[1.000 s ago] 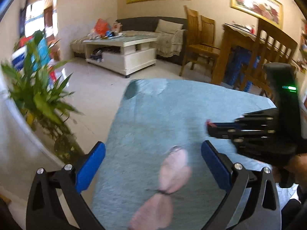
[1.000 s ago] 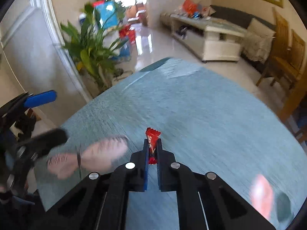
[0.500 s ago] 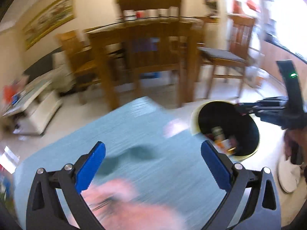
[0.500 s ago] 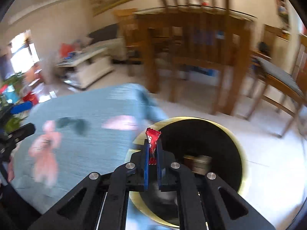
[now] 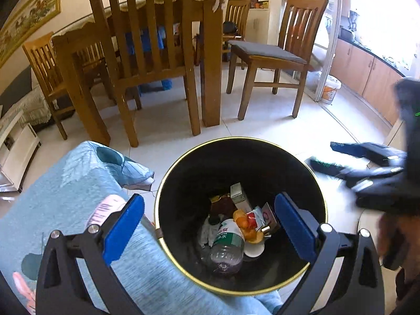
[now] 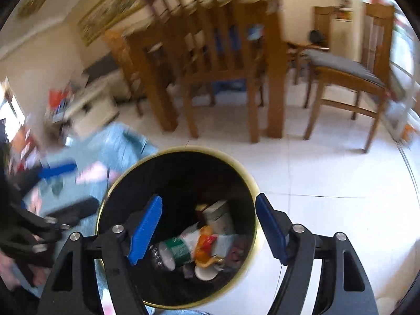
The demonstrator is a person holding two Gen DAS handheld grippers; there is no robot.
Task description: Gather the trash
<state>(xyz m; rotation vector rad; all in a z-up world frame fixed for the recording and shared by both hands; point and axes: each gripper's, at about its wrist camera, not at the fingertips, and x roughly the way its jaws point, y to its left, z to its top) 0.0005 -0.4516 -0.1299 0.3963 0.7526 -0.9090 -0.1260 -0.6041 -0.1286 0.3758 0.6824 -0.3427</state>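
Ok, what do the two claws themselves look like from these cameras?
Both match: the left claw and right claw have black angular frames with silver screws at the joints and flat blue pads on the fingers. The right one's body shows a small green light.

Strong daylight is admitted from the glazed doorway (image 5: 380, 13) at the upper right, where detail is washed out to glare, while the right wrist view is smeared by motion blur, the left wrist view is kept mostly sharp, and straight lines are bowed toward dark fisheye corners.
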